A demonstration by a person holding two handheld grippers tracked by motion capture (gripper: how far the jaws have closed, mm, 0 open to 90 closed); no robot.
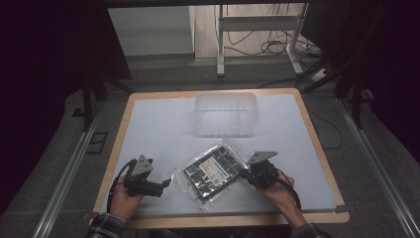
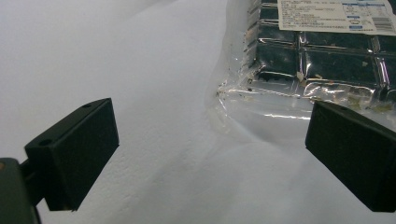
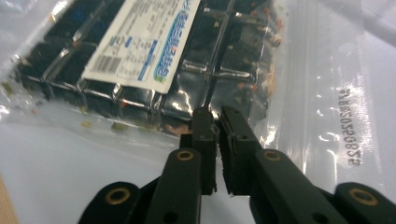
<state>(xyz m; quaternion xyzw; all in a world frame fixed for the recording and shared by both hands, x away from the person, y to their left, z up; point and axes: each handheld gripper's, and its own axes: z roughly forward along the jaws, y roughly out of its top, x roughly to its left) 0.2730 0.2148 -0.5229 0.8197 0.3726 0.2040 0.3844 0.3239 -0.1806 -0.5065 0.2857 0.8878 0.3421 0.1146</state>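
A clear zip bag (image 1: 213, 171) of dark foil packets with a white label lies flat near the table's front edge. In the left gripper view its crinkled corner (image 2: 280, 88) lies just ahead of the right-hand jaw. My left gripper (image 1: 167, 184) (image 2: 210, 158) rests on the table left of the bag, jaws wide apart with only bare table between them. My right gripper (image 1: 243, 171) (image 3: 215, 126) sits over the bag's (image 3: 140, 60) right edge by the zip strip. Its jaws stand only a narrow slit apart, and I see no film pinched in that slit.
A clear plastic tub (image 1: 227, 115) stands at the back middle of the white table (image 1: 158, 124). The table has a wooden rim. Beyond it are a desk frame and cables on the floor.
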